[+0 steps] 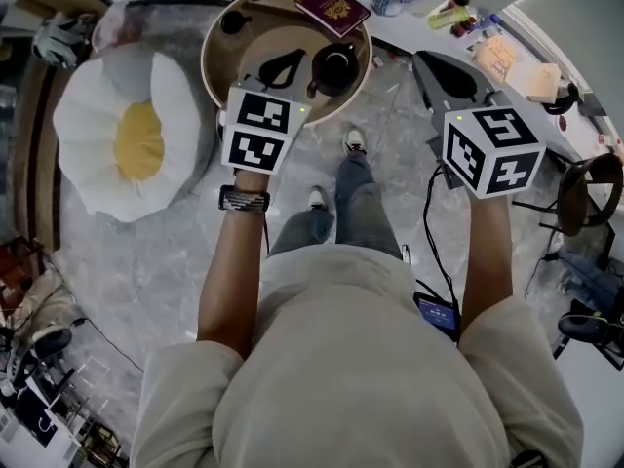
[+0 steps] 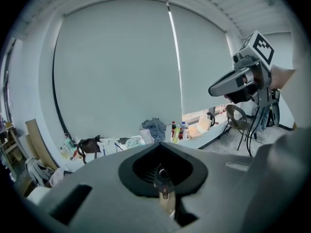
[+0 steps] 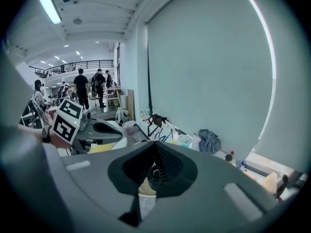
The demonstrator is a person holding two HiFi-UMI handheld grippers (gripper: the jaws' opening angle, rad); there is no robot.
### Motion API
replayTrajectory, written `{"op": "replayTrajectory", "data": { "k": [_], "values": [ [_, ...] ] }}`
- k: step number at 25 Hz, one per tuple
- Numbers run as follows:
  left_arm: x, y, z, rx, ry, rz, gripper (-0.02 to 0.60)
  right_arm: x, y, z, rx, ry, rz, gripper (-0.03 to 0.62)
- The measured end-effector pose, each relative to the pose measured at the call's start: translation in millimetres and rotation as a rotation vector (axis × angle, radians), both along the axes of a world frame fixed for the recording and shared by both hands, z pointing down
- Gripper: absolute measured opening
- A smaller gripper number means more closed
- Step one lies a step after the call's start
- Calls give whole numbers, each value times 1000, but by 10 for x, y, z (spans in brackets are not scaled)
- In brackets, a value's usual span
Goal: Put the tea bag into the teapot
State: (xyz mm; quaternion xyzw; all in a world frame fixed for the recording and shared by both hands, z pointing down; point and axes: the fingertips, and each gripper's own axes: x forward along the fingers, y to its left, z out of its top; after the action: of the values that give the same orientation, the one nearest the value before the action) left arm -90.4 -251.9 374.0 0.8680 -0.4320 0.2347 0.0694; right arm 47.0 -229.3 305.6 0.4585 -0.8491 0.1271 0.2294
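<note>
On round table, black teapot sits just beside L tool, jaws together. R tool also closed, off table's edge. Can't make out tea bag.

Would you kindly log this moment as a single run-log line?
left gripper: shut, empty, above tray by teapot | right gripper: shut, empty, clear of tray | tea bag: not visible

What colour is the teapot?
The teapot is black; the head view shows it best.
</note>
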Motion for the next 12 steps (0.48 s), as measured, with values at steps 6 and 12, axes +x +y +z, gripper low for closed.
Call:
{"op": "replayTrajectory", "data": {
  "k": [6,12],
  "values": [
    [11,277,-271,63,4,39,5,-23,354,-251,56,-2,24,6],
    [-41,450,-643,129,15,54,5,1,596,-536,115,-8,53,6]
  ]
}}
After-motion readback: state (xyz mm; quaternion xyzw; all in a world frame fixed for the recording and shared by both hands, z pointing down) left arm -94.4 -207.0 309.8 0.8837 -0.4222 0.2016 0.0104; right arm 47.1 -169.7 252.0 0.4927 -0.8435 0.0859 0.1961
